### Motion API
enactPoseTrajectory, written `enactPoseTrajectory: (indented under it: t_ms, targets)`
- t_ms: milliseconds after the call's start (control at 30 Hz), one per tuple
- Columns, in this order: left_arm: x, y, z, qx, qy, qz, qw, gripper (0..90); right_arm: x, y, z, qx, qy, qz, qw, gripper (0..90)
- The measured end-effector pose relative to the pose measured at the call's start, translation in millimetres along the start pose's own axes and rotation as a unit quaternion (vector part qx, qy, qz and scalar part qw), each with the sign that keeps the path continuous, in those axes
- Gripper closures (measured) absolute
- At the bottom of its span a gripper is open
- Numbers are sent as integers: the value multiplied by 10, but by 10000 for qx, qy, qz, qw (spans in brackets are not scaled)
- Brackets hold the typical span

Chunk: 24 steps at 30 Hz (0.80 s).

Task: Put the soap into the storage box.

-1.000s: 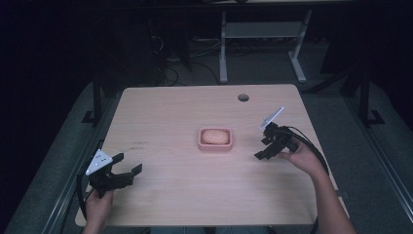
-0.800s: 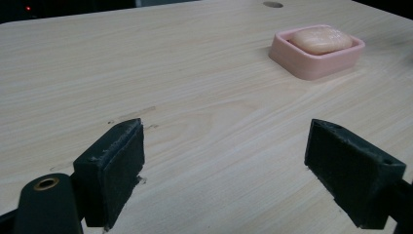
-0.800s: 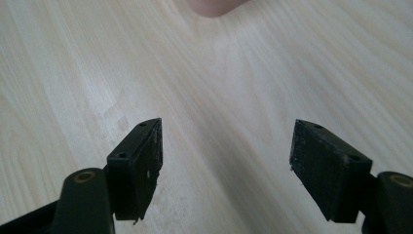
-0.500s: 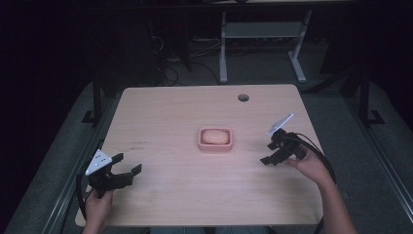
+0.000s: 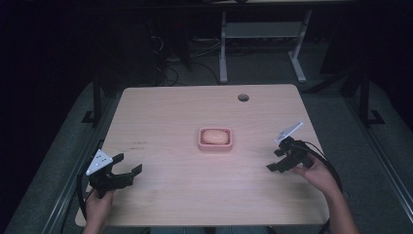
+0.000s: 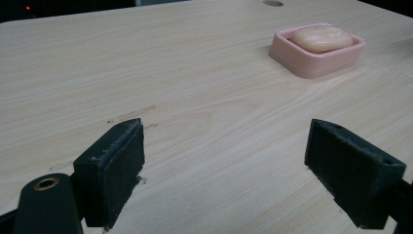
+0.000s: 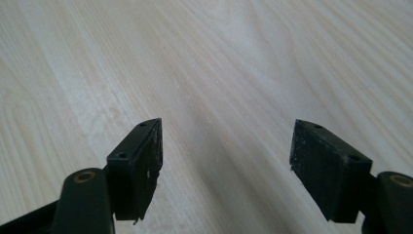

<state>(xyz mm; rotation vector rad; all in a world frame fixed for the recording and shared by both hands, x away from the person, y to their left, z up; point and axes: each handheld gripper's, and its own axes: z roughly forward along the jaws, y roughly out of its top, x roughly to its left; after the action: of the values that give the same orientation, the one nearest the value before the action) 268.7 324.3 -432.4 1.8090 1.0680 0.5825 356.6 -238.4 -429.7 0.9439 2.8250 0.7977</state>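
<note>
Both grippers wide apart, empty; soap in pink dish mid-table.

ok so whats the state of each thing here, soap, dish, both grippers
soap: lying in the dish, untouched
dish: upright at mid table, holding the soap, free of both grippers
left gripper: open, empty, low over the near left of the table
right gripper: open, empty, right of the dish and apart from it
table: bare wood but for the dish, a round hole near its far edge
</note>
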Motion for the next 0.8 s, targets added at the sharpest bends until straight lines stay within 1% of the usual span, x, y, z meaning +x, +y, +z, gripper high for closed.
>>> enactPoseTrajectory:
  t_ms: [67, 100, 133, 167, 367, 500, 533, 567, 600, 733, 767, 800]
  targets:
    - [-1, -1, 0, 1, -1, 11, 10000, 143, 8, -29, -7, -12, -30, 1, 10000, 275]
    - [-1, 0, -1, 12, -1, 14, 10000, 143, 11, -44, -9, -36, -8, 10, 10000, 275]
    - [0, 0, -1, 14, -2, 18, 10000, 143, 19, -59, -12, -30, -13, 47, 10000, 275]
    - [1, -1, -1, 17, -4, 21, 10000, 143, 19, -74, -11, -46, -23, 20, 10000, 275]
    - [-1, -3, 5, 15, -10, 45, 10000, 143, 65, -164, -20, -83, -39, 56, 9999, 274]
    - [-10, -4, 7, 2, -21, 14, 10000, 143, 93, -224, -23, -125, -40, 53, 9999, 274]
    - [-13, -5, 9, -2, -21, 6, 10000, 143, 107, -240, -23, -124, -49, 85, 9999, 274]
    - [-15, -6, 10, -4, -21, -2, 10000, 143, 111, -259, -18, -164, -51, 60, 9998, 274]
    - [-15, -7, 11, 11, -23, 11, 10000, 143, 122, -276, -19, -166, -41, 95, 9998, 274]
    - [-19, -8, 19, 34, -29, 30, 10000, 143, 147, -353, -11, -234, -49, 103, 9997, 275]
    - [-21, -7, 18, 47, -28, 39, 10000, 143, 161, -370, -12, -236, -44, 154, 9996, 275]
    - [-22, -8, 20, 42, -33, 40, 10000, 143, 167, -389, -13, -253, -54, 126, 9996, 274]
